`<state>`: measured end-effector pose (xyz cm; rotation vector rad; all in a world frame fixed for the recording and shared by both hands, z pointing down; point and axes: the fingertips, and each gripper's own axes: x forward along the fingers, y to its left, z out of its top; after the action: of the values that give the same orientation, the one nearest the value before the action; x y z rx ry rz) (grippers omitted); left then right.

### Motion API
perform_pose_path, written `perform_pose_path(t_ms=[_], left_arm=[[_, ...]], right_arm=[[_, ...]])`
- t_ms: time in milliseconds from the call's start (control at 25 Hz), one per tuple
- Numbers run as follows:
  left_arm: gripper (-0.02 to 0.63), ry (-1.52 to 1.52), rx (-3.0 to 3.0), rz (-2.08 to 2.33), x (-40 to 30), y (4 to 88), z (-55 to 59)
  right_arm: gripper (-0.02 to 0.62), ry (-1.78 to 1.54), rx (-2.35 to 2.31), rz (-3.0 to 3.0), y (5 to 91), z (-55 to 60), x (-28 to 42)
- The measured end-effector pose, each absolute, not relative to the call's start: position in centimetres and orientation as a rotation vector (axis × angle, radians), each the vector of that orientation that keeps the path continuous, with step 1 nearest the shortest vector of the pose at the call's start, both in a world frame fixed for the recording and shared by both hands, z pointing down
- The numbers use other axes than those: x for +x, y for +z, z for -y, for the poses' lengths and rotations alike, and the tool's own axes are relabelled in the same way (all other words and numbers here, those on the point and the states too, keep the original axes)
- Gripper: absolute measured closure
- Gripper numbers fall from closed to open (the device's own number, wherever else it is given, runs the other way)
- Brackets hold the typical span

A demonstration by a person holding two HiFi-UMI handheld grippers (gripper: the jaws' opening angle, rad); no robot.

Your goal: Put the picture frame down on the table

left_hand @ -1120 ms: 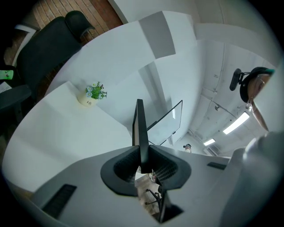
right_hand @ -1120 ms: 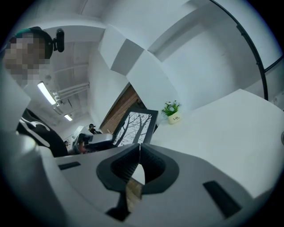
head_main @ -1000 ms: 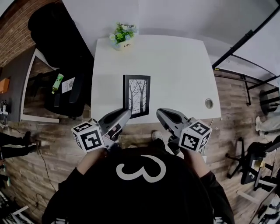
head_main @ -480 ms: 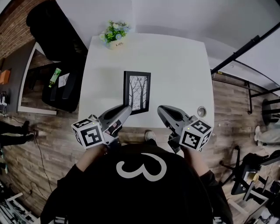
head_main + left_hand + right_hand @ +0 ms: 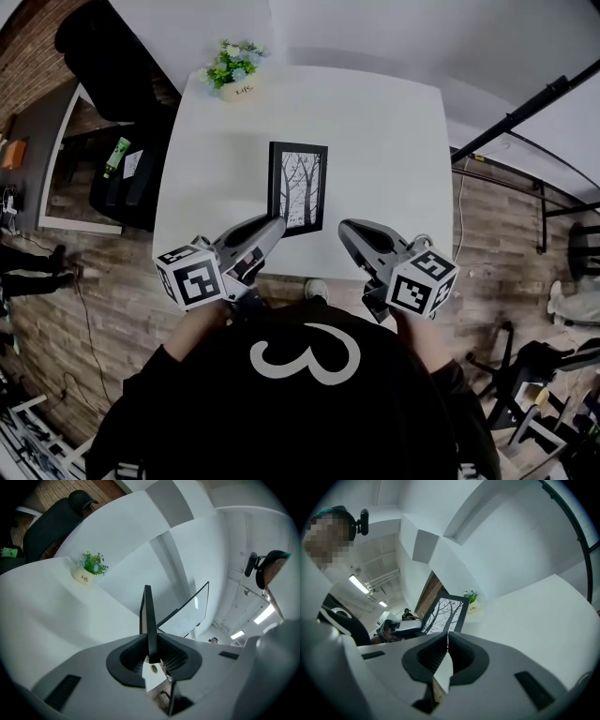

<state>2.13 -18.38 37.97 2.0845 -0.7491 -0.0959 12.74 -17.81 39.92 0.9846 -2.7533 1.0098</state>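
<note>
The picture frame [image 5: 298, 186] hangs over the near part of the white table [image 5: 394, 131], pinched at its near edge by the left gripper [image 5: 277, 224]; I cannot tell whether its far edge touches the tabletop yet. Because the jaws clamp only that one thin border, the frame could pivot or slip out and land with a knock, and released this close to the near rim it might slide off. The right gripper [image 5: 344, 229], jaws pressed together on nothing, hovers just beside the frame and lends no support.
</note>
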Motion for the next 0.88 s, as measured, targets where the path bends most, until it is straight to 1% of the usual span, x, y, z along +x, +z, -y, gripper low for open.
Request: perform_pose_path(t_ms=[480,880], left_arm=[[0.525,-0.086,2.062,0.765,4.2,39.7,19.6],[0.525,-0.028,2.011,0.774,4.4,43.4,19.7]], right_arm=[[0.571,1.044,0.976,2.736,41.4,18.9,15.0],[0.571,1.077,0.969,2.709,43.1,18.4,15.9]])
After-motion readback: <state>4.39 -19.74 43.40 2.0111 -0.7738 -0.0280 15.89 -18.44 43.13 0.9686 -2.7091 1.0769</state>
